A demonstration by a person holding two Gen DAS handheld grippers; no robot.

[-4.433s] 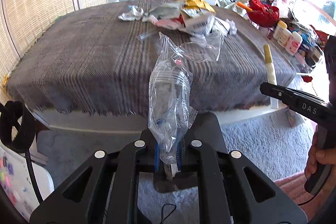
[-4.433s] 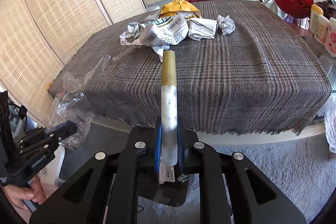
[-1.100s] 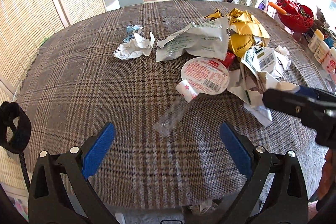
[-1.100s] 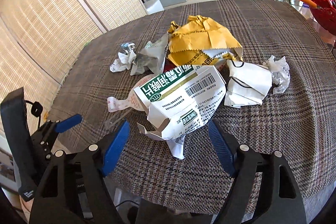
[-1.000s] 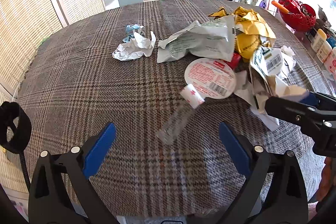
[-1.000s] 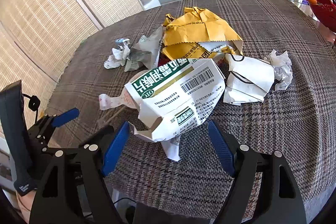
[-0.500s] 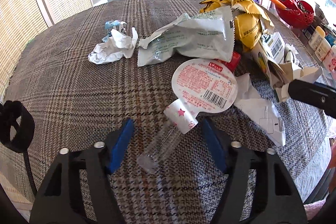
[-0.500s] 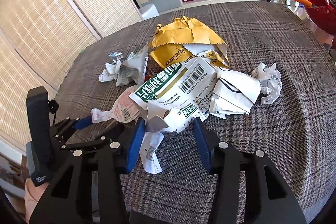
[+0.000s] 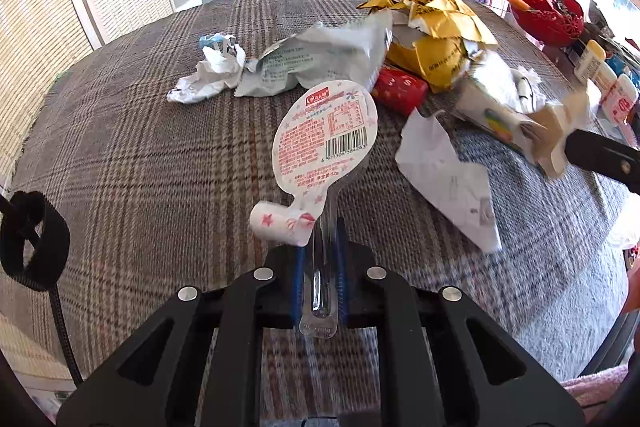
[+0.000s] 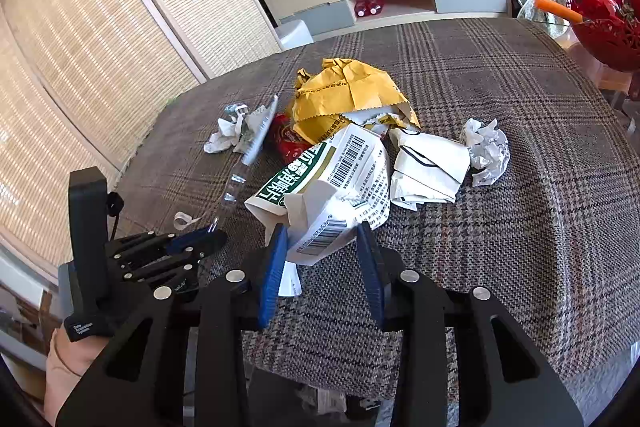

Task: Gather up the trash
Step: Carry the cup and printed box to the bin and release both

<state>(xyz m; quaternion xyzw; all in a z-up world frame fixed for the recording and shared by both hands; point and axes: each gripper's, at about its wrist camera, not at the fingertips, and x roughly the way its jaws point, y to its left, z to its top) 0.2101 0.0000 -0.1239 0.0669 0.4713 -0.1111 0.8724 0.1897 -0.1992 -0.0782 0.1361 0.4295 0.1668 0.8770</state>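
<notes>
Having closed from wide apart, the left tongs (image 9: 319, 269) are clamping the clear, pink-lidded packet (image 9: 326, 143) while the right tongs (image 10: 322, 267) are squeezing the crumpled white carton (image 10: 332, 189).

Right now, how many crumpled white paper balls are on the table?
2: one at the pile's right edge beside the folded paper, one at its left edge. Others may hide underneath.

A coarse woven plaid cloth (image 10: 520, 131) is covering the bench, matt and nubbly. Matt black plastic is forming the left gripper (image 9: 320, 267), its blue pads (image 9: 298, 279) ribbed (rubbery-looking), pinching a clear glossy plastic blister pack (image 9: 324, 147) with a peeling printed paper backing. The white carton (image 10: 332, 187) is showing creased, faintly shiny card.
</notes>
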